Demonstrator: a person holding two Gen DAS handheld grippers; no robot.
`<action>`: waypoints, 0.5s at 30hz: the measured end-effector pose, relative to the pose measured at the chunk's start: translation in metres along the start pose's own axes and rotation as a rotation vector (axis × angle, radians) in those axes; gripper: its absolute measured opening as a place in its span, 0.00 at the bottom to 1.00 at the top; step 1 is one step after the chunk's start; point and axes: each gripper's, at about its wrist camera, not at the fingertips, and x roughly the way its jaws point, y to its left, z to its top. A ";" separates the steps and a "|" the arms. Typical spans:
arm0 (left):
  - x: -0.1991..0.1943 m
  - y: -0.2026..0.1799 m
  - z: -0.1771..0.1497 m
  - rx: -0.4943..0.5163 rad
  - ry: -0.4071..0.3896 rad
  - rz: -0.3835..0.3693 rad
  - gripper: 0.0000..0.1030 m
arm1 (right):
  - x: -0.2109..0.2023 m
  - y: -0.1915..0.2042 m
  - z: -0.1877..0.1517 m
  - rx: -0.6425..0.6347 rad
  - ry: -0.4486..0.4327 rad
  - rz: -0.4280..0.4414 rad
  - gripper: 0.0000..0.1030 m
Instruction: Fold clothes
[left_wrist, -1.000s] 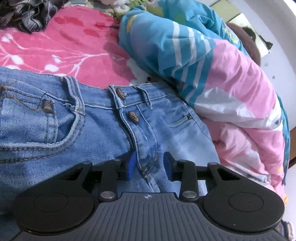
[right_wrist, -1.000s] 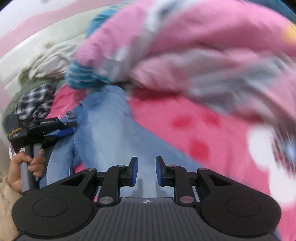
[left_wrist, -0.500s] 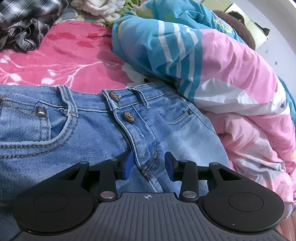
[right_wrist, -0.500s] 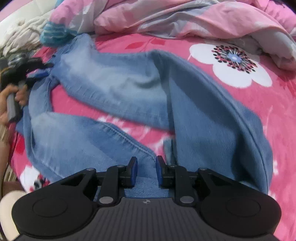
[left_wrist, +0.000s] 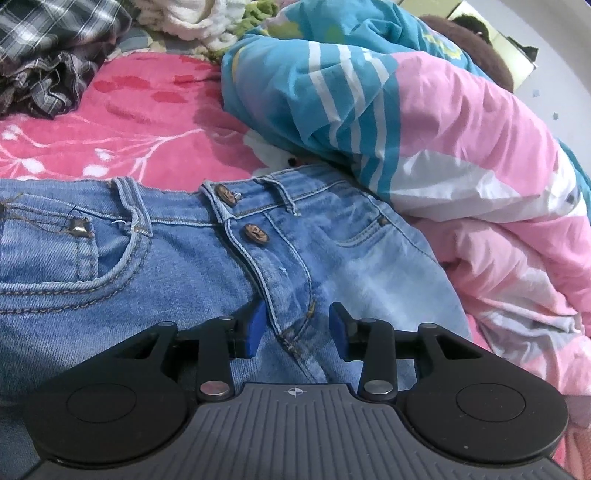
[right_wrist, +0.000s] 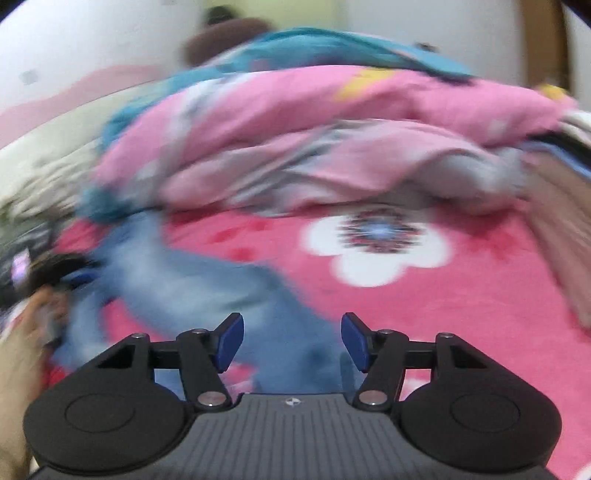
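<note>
A: Nearest in the left wrist view, the left gripper (left_wrist: 297, 325). Blue pads partly apart, straddling the fly seam of the jeans (left_wrist: 177, 273). Denim bunches between the pads; whether they pinch it cannot be told.

B: Right gripper (right_wrist: 291, 341): jaws have just been opening and stand wide, nothing between the pads. A jeans leg (right_wrist: 229, 284) lies below and beyond them, untouched. That view is smeared by motion.

A: Containers: none seen. Everything lies loose on the bed.

B: Surface is a pink bedspread (right_wrist: 461, 302) with a large white flower print (right_wrist: 376, 247). The jeans lie front up on it, two brown buttons (left_wrist: 255, 233) showing.

A: Long axis: the waistband runs across the left view, its far end against the pink and blue quilt (left_wrist: 424, 122). In the right view the leg runs from the grippers away to the left, toward the person's hand (right_wrist: 40, 317) on the other tool.

B: Farther back: a crumpled plaid garment (left_wrist: 51, 55) at the upper left, pale knitted fabric (left_wrist: 184, 18) beside it, and a white wall (right_wrist: 92, 44) behind the quilt.
</note>
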 end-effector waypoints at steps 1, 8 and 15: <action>0.000 0.000 0.000 0.003 0.000 0.000 0.37 | 0.005 -0.009 0.000 0.045 0.015 -0.020 0.60; 0.000 0.003 -0.001 -0.010 0.000 -0.015 0.37 | 0.018 -0.032 -0.035 0.173 0.043 -0.034 0.52; 0.000 0.004 0.000 -0.010 0.000 -0.015 0.37 | 0.039 -0.044 -0.041 0.149 0.086 -0.051 0.47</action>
